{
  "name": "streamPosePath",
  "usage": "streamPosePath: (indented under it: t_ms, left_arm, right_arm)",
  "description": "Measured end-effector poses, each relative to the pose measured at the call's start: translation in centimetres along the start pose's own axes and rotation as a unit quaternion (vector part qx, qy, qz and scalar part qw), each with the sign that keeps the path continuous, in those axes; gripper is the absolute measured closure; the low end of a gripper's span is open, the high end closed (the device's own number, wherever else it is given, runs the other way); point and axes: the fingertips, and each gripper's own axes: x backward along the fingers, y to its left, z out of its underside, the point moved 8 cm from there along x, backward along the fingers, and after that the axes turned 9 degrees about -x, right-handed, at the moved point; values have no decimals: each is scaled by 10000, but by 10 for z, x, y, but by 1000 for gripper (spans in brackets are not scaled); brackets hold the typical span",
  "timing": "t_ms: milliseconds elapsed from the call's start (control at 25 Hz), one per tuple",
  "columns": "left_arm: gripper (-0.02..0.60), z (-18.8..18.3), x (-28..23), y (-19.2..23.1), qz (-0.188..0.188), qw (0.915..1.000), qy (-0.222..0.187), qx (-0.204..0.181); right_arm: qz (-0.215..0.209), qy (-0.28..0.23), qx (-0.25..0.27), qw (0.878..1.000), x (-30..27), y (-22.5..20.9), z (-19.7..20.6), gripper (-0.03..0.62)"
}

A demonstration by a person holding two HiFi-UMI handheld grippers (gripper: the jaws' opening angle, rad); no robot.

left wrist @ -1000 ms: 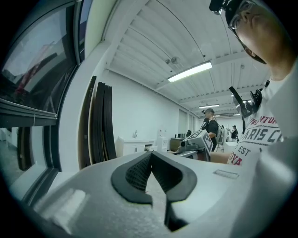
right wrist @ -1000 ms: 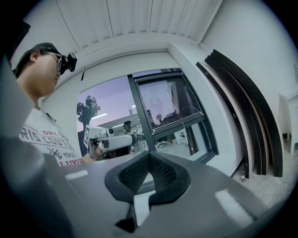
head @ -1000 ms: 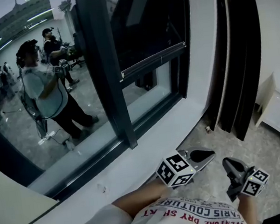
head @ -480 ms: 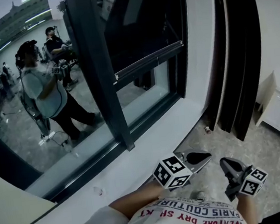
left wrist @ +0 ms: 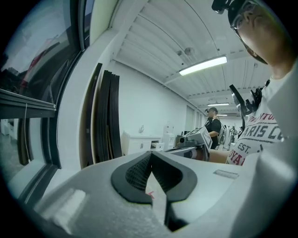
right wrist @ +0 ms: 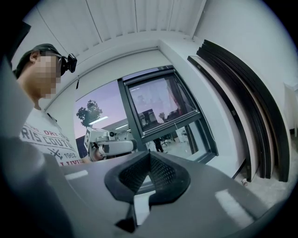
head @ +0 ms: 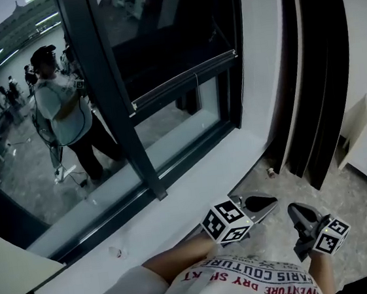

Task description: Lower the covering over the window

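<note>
My left gripper (head: 261, 203) and right gripper (head: 301, 213) both have jaws closed on nothing. They hang low, well apart from the blind's bottom rail (head: 189, 78) across the window (head: 175, 129).

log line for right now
left gripper: shut, empty | right gripper: shut, empty | blind: partway down | contact: none

Black window frame (head: 112, 111), white sill (head: 195, 188) (black wall panels (head: 323, 74))

Left gripper (head: 261, 202) and right gripper (head: 301, 215) were held side by side, low and clear of the white sill (head: 195, 188). The covering (head: 176, 25) was noted partway down the window (head: 175, 127). Dark panels (head: 320, 75) were stood against the right-hand wall.
</note>
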Motion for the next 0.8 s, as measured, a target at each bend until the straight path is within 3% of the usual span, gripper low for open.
streamPosePath:
  t_ms: [440, 800]
  left_arm:
    - [580, -41, -134, 55, 55, 9999, -117, -68]
    - [580, -53, -231, 78, 316, 9992, -135, -206]
  right_arm:
    - [70, -130, 82, 9999, 32, -113, -88, 588]
    - [277, -245, 129, 9992, 66, -189, -128, 588]
